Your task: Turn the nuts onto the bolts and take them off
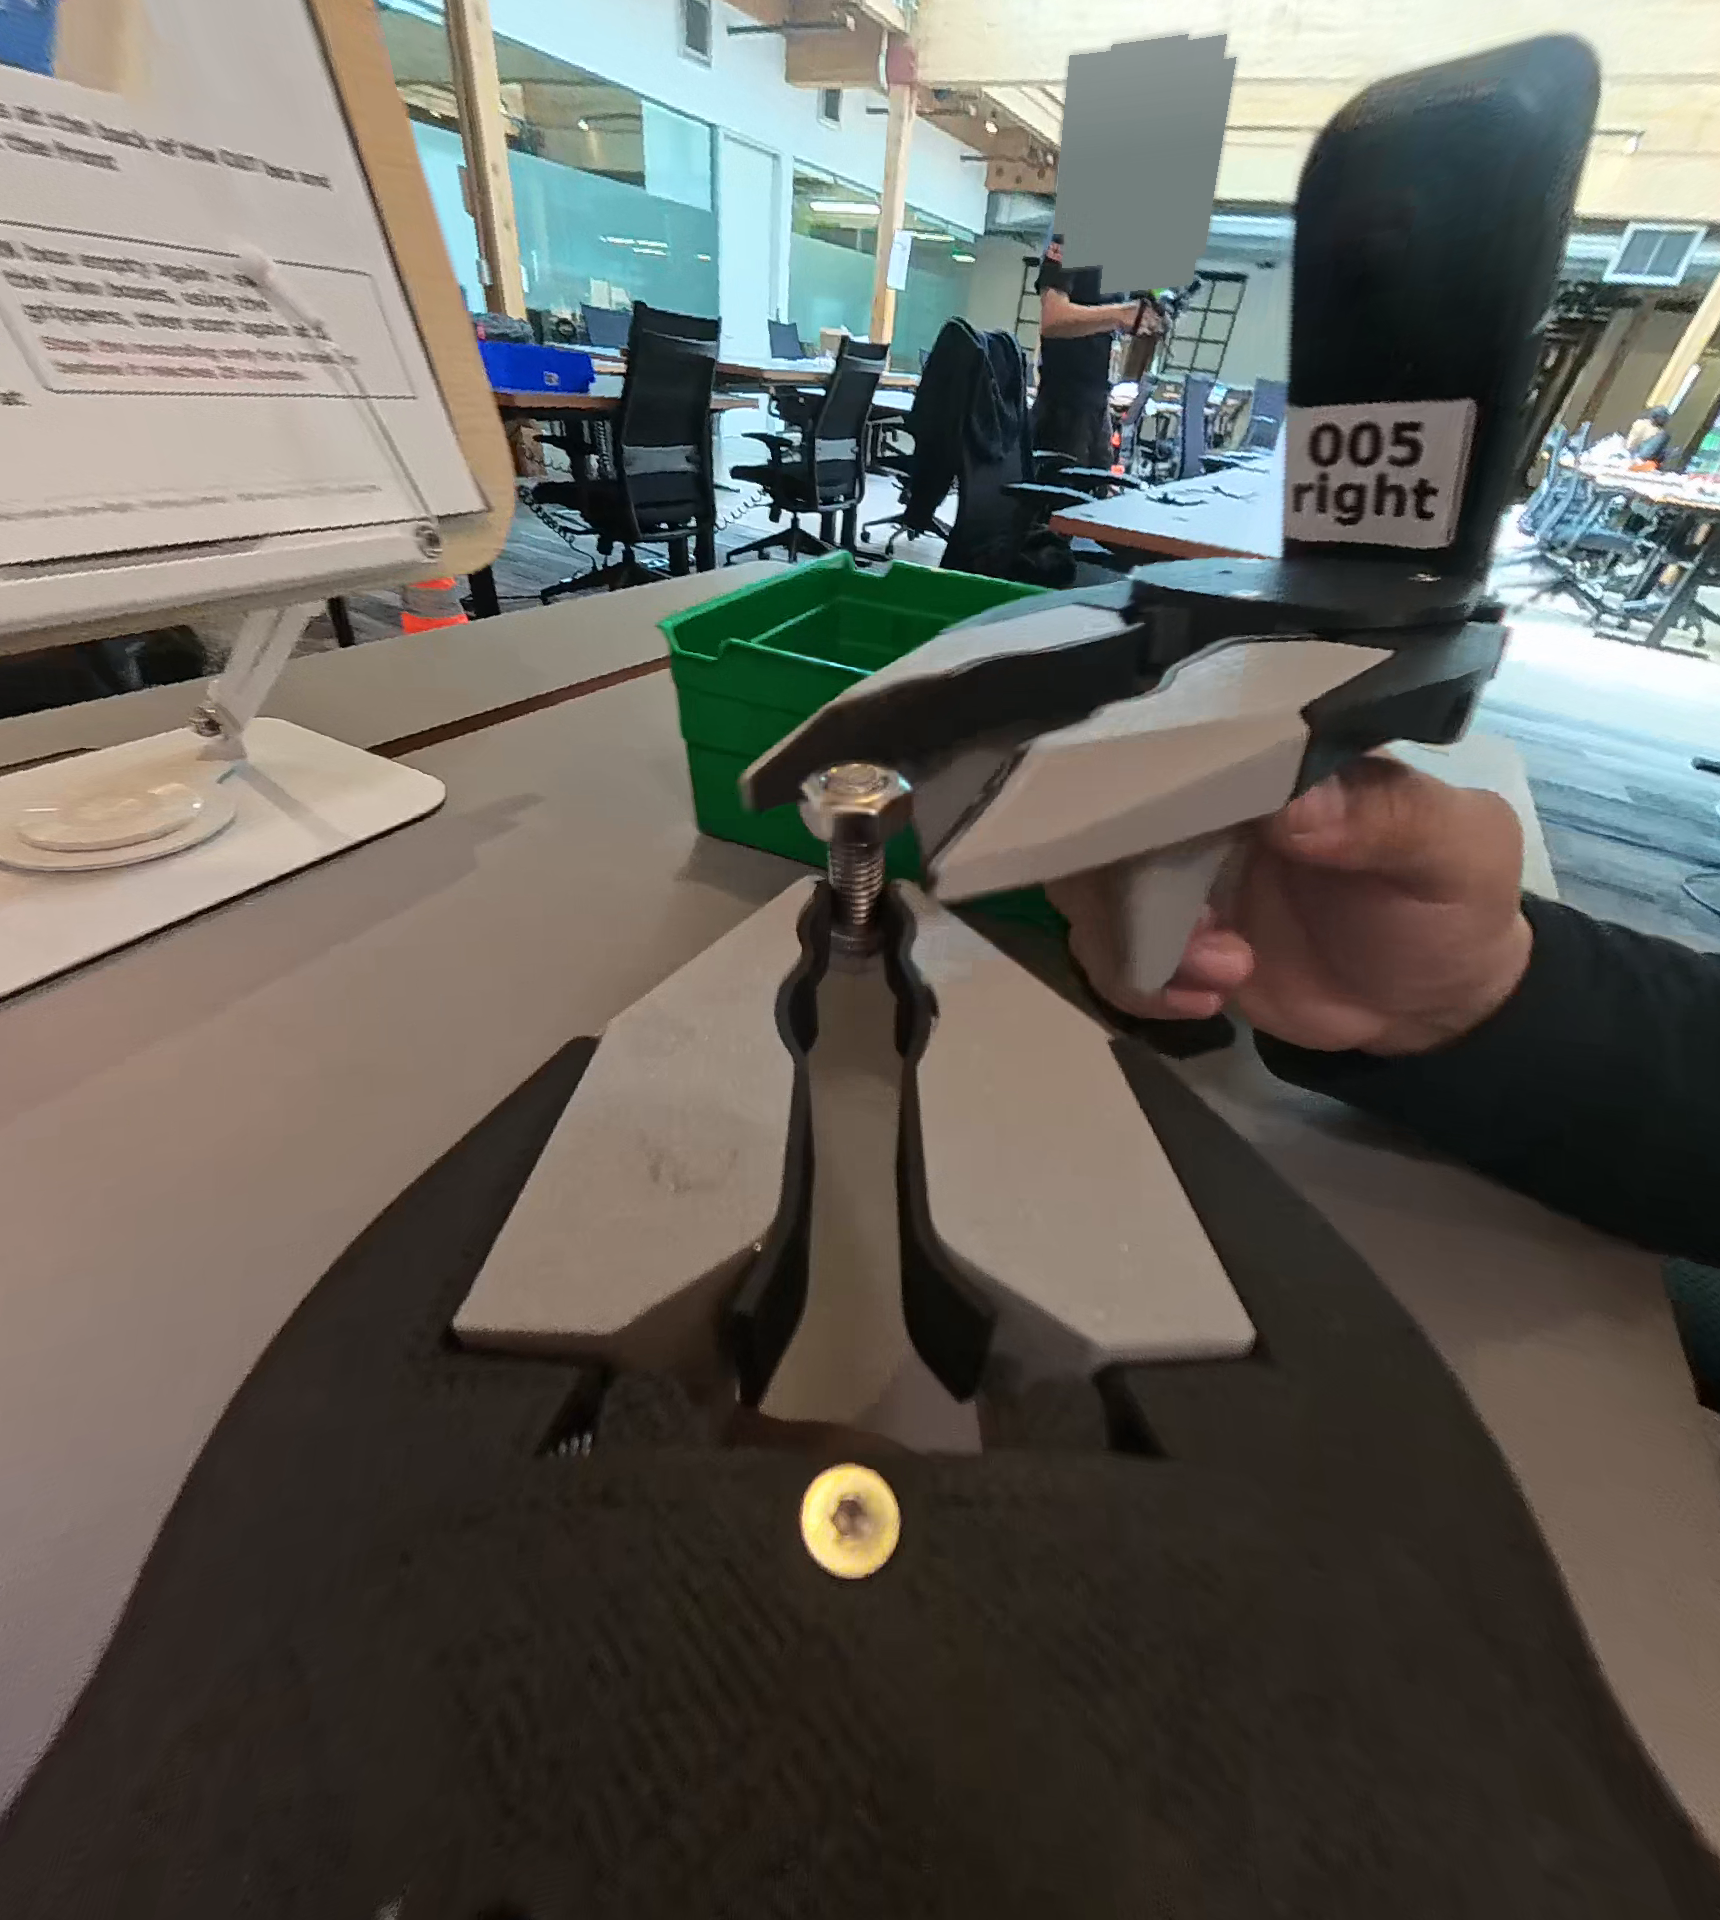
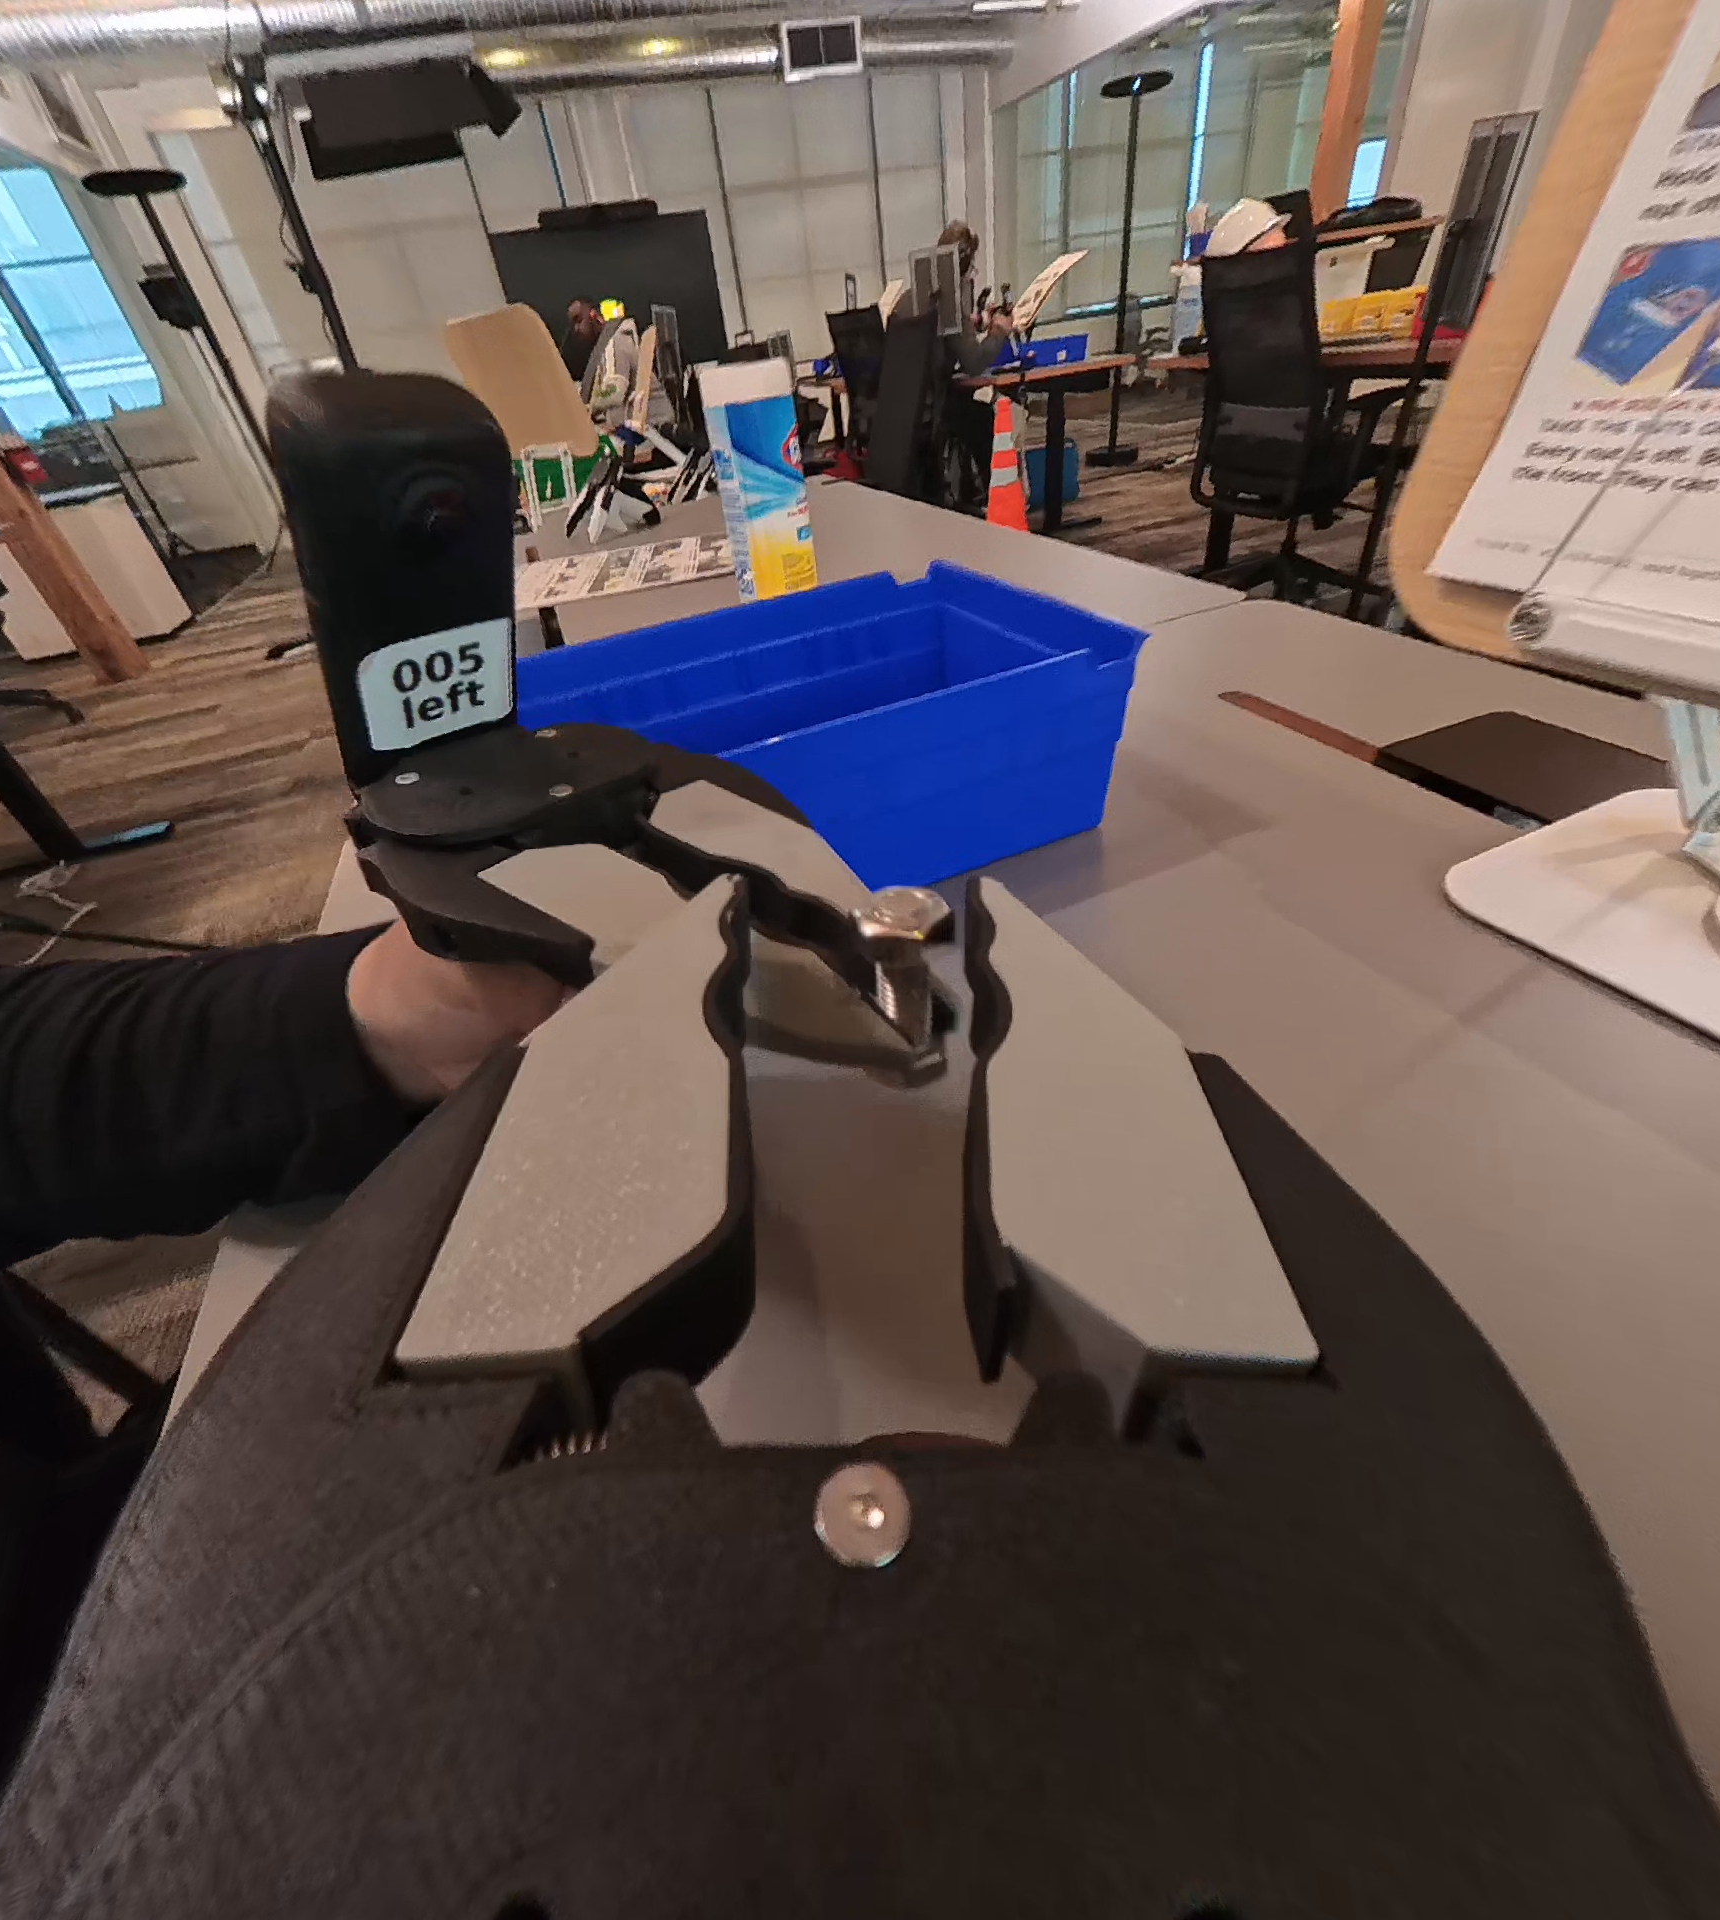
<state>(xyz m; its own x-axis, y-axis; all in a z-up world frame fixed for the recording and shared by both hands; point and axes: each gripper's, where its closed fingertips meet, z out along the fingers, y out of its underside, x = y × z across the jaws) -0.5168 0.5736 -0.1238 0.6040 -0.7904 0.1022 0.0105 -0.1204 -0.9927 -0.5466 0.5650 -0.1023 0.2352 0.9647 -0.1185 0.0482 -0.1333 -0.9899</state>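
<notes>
Looking along the left tool [image 1: 854, 940], the threaded shank of an upright bolt [image 1: 853, 883] is seen clamped between its narrowed fingertips, above the grey worktop [image 1: 212, 1143]. A nut [image 1: 856, 798] sits at the bolt's top, flanked by the right tool [image 1: 840, 774]; a green bin [image 1: 794, 665] stands behind. From the right wrist view, the right tool [image 2: 851, 935] is held parted around the nut [image 2: 900, 914] without clear contact, and a blue bin [image 2: 939, 748] is seen beyond.

shiny threaded metal bolt [image 1: 852, 883] with a glossy metal nut [image 1: 854, 798]. left gripper [image 1: 856, 940]: matt black grainy plastic, finely speckled grey finger plates. green bin [image 1: 731, 665] and blue bin [image 2: 939, 748]: smooth glossy plastic. worktop [image 1: 212, 1091]: matt grey.
</notes>
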